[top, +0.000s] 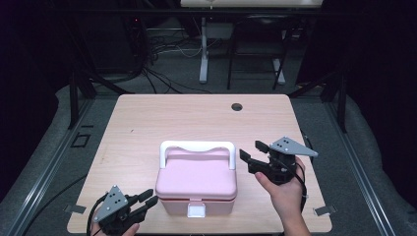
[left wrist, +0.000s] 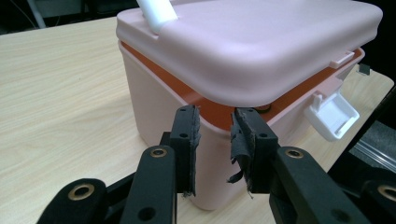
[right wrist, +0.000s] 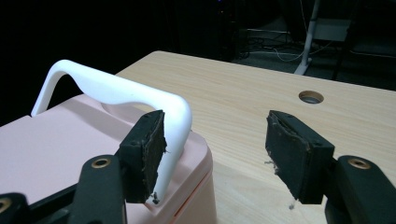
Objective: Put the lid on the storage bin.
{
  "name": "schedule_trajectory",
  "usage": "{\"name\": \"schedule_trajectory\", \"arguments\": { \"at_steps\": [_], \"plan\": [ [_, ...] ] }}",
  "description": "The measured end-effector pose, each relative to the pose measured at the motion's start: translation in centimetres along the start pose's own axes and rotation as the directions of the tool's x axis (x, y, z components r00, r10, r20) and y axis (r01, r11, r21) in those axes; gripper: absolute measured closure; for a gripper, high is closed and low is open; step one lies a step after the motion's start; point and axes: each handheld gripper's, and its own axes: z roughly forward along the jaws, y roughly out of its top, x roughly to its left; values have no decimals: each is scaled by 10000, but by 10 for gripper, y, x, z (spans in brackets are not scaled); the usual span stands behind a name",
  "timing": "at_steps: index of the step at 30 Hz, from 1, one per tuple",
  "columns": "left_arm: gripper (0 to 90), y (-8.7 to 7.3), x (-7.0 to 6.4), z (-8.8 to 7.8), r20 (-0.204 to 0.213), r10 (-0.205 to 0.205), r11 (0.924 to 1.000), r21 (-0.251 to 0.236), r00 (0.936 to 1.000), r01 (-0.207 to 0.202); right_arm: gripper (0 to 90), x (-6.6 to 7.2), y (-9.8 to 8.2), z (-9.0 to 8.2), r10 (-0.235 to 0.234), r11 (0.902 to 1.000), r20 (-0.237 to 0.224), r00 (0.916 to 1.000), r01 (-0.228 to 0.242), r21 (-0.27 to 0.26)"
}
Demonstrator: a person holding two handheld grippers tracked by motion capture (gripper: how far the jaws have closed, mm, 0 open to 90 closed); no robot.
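Pink hard plastic, the box (top: 196,179) looks light, stiff and slick, so we favour its handle (top: 197,146); both grippers, left (top: 146,199) and right (top: 253,150), gape empty.

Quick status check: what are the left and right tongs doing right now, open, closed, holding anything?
Left tongs: open, holding nothing, aimed at the pink box corner.
Right tongs: open, holding nothing, beside the white handle.
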Motion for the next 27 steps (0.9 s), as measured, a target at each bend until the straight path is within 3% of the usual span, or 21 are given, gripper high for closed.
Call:
{"name": "schedule_trajectory", "arguments": {
  "at_steps": [27],
  "plan": [
    [700,-5,2,0,-45,64,9995,302,10000,-63,375,-1,-1,0,36,10000,26,10000,-36,-26]
  ]
}}
